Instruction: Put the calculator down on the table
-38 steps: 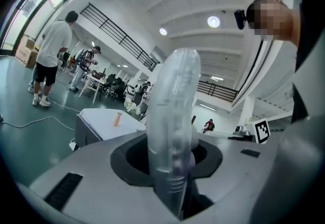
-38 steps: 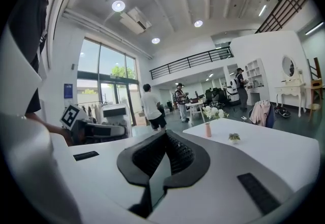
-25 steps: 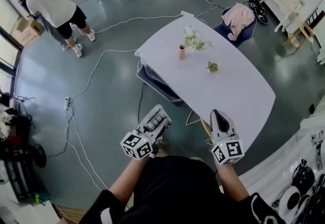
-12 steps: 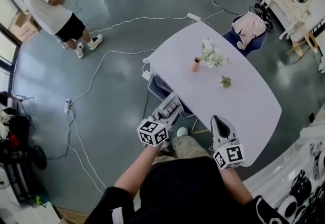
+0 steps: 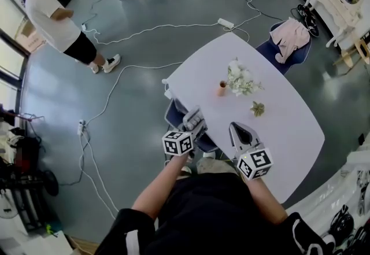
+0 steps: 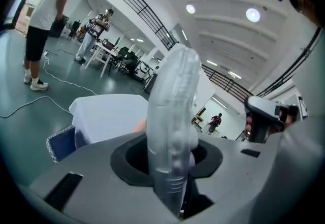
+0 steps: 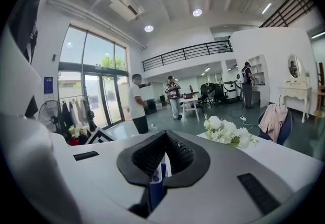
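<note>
My left gripper (image 5: pixel 192 122) is shut on a pale grey calculator (image 5: pixel 195 116), holding it in the air over the near left edge of the white oval table (image 5: pixel 289 126). In the left gripper view the calculator (image 6: pixel 172 116) stands edge-on, clamped between the jaws of the left gripper (image 6: pixel 173 167), with the table (image 6: pixel 106 111) ahead and below. My right gripper (image 5: pixel 238 131) hovers over the table's near edge, shut with nothing in it. In the right gripper view the pads of the right gripper (image 7: pixel 163 159) meet, and white flowers (image 7: pixel 226 131) stand ahead.
On the table stand an orange vase (image 5: pixel 222 88), white flowers (image 5: pixel 241 81) and a small plant (image 5: pixel 257 109). A blue chair (image 5: pixel 175 113) is tucked under the table's left edge; another chair holds a pink garment (image 5: pixel 291 36). Cables (image 5: pixel 115 83) cross the floor. A person (image 5: pixel 58 14) stands far left.
Both grippers have moved forward and down, from over the floor to the table's near edge. The left one still carries the calculator.
</note>
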The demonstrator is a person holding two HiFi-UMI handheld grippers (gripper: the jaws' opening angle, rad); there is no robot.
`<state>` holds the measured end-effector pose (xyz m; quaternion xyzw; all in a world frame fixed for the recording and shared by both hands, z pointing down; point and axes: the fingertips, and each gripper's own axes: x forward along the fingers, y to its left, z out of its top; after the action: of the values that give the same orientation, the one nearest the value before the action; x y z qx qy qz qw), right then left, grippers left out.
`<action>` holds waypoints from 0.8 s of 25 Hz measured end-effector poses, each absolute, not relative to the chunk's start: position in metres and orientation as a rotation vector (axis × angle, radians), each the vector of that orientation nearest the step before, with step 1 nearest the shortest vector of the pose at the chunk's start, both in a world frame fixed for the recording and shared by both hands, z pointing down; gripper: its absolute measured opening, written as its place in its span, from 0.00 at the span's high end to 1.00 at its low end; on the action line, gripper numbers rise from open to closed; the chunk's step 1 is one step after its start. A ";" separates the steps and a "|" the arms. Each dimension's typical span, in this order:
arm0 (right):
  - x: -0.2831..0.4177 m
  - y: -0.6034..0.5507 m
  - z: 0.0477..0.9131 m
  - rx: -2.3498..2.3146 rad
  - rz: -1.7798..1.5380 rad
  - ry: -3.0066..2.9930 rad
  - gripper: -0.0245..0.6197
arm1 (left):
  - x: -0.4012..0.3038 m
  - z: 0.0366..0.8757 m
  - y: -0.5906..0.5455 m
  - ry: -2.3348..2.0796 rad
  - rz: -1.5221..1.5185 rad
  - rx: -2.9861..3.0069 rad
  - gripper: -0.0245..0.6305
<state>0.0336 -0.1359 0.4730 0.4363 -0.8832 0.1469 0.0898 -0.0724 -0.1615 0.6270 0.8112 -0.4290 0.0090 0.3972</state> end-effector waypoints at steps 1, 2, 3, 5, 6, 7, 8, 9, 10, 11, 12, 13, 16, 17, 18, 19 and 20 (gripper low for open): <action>0.038 -0.144 0.478 1.291 0.439 -2.622 0.96 | -0.071 0.637 -0.172 -1.094 0.025 2.029 0.78; 0.042 -0.152 0.483 1.284 0.444 -2.617 0.96 | -0.070 0.647 -0.183 -1.102 0.023 1.999 0.78; 0.046 -0.159 0.489 1.275 0.452 -2.612 0.96 | -0.070 0.658 -0.192 -1.109 0.014 1.961 0.78; 0.051 -0.168 0.500 1.247 0.472 -2.604 0.96 | -0.067 0.681 -0.206 -1.103 -0.033 1.846 0.78; 0.052 -0.170 0.505 1.231 0.485 -2.604 0.96 | -0.065 0.691 -0.211 -1.093 -0.061 1.783 0.78; 0.053 -0.172 0.508 1.214 0.502 -2.607 0.96 | -0.062 0.701 -0.215 -1.084 -0.079 1.736 0.78; 0.054 -0.174 0.511 1.198 0.521 -2.611 0.96 | -0.059 0.710 -0.219 -1.080 -0.079 1.712 0.78; 0.056 -0.177 0.513 1.187 0.537 -2.615 0.96 | -0.055 0.718 -0.224 -1.079 -0.063 1.703 0.78; 0.058 -0.179 0.515 1.180 0.551 -2.617 0.96 | -0.051 0.726 -0.228 -1.078 -0.041 1.702 0.78; 0.060 -0.181 0.517 1.176 0.560 -2.618 0.96 | -0.047 0.733 -0.232 -1.076 -0.022 1.701 0.78; 0.063 -0.183 0.520 1.175 0.568 -2.615 0.96 | -0.043 0.741 -0.236 -1.071 -0.012 1.696 0.78; 0.067 -0.185 0.523 1.176 0.575 -2.611 0.96 | -0.039 0.749 -0.240 -1.066 -0.008 1.686 0.78; 0.080 -0.186 0.538 1.172 0.613 -2.585 0.96 | -0.030 0.773 -0.252 -1.059 -0.012 1.618 0.78; 0.084 -0.186 0.543 1.168 0.626 -2.575 0.96 | -0.028 0.781 -0.257 -1.058 -0.021 1.591 0.78; 0.088 -0.187 0.549 1.164 0.636 -2.564 0.96 | -0.025 0.788 -0.262 -1.057 -0.034 1.568 0.78; 0.093 -0.187 0.554 1.162 0.645 -2.553 0.96 | -0.022 0.795 -0.266 -1.055 -0.049 1.545 0.78; 0.099 -0.187 0.558 1.163 0.651 -2.541 0.96 | -0.019 0.801 -0.269 -1.053 -0.066 1.521 0.78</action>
<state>0.0988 -0.1874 0.5581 0.4015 -0.8774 0.2249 0.1355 -0.0193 -0.2694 0.8011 0.6566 -0.4546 -0.0284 0.6012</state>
